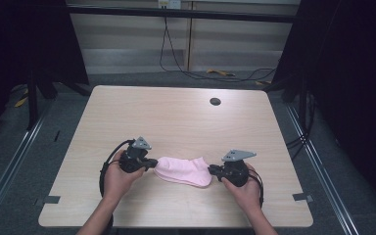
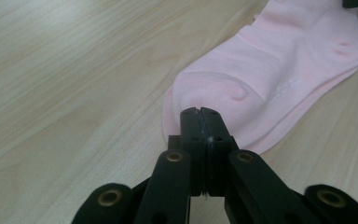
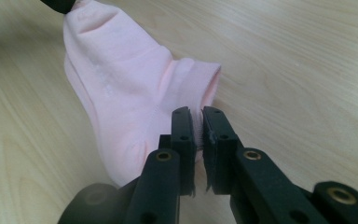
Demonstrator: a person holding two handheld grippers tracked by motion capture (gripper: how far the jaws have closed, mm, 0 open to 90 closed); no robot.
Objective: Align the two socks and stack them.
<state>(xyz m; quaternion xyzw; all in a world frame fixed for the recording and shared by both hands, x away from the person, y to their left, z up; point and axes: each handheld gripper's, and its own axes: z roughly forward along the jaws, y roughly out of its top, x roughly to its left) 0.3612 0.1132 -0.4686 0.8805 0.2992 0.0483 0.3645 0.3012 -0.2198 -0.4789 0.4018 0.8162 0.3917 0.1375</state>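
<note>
Pale pink cotton sock (image 1: 185,171) lying flat near the front of the light wooden counter (image 1: 176,117); left gripper (image 1: 149,164) fingers clamp its toe end, right gripper (image 1: 211,170) fingers clamp its cuff end.

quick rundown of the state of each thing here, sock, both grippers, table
pink sock: flat on the table, pinched at both ends
left gripper: shut on the sock's toe end
right gripper: shut on the sock's cuff end
table: bears the sock
</note>
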